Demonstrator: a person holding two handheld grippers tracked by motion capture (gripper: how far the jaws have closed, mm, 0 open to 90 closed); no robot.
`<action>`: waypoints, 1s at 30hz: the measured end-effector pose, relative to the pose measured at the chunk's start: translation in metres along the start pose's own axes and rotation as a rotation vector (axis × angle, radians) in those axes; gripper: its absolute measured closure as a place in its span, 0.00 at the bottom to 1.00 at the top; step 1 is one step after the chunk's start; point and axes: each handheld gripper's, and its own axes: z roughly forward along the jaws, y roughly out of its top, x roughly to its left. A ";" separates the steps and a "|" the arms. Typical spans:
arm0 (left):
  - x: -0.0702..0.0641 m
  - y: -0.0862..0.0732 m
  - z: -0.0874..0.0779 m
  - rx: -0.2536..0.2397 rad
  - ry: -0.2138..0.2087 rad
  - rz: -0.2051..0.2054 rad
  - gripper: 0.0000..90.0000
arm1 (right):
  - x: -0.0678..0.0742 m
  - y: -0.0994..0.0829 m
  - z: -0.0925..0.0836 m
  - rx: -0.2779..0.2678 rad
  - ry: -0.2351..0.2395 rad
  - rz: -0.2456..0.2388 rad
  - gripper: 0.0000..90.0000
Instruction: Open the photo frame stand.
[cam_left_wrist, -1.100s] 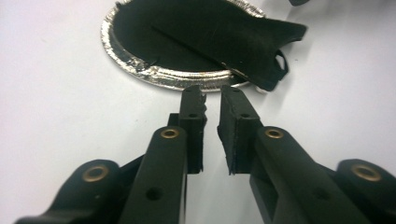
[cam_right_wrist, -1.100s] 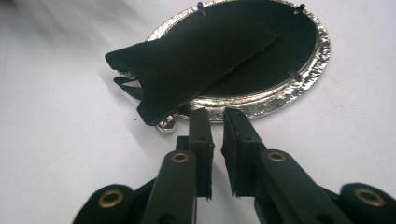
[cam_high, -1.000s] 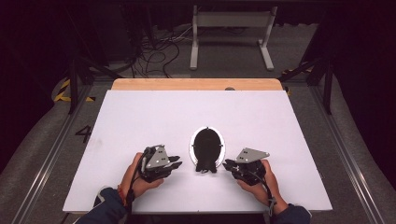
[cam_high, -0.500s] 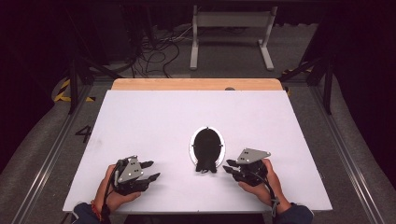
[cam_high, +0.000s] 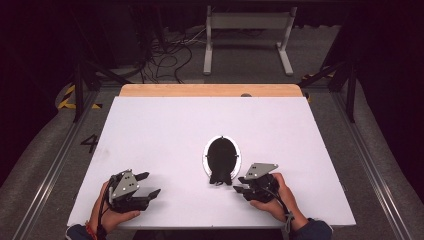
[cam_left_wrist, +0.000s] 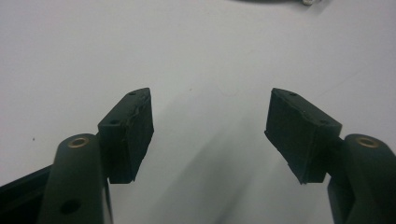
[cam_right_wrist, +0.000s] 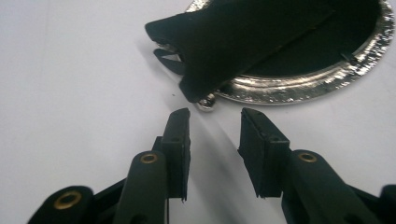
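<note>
An oval silver-rimmed frame (cam_high: 221, 159) lies face down on the white table (cam_high: 165, 125), its black back and prop stand up. In the right gripper view its silver rim (cam_right_wrist: 299, 88) and black back (cam_right_wrist: 261, 37) lie just beyond the jaws. My right gripper (cam_high: 239, 184) (cam_right_wrist: 215, 114) sits at the frame's lower right, its jaws a little apart after just opening, nothing between them. My left gripper (cam_high: 151, 184) (cam_left_wrist: 210, 100) rests near the front left edge, well away from the frame; its jaws have just been opening and stand wide over bare table.
A wooden strip (cam_high: 210, 90) runs along the table's far edge. Beyond it on the floor stand a grey metal frame (cam_high: 247, 30) and loose cables (cam_high: 170, 50). Metal rails (cam_high: 55, 165) flank both sides of the table.
My left hand has drawn left and toward the front edge, away from the frame, and its jaws have spread. The right hand has stayed put, its jaws parting slightly.
</note>
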 end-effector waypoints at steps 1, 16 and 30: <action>0.000 0.000 0.000 -0.003 0.002 -0.007 0.34 | 0.002 0.001 0.001 0.001 0.006 -0.002 0.69; -0.003 -0.003 0.004 0.029 0.004 -0.020 0.30 | 0.005 0.012 0.015 0.033 -0.012 0.023 0.76; -0.004 -0.001 0.008 0.036 -0.007 -0.027 0.29 | -0.008 0.011 0.019 -0.029 0.131 0.183 0.62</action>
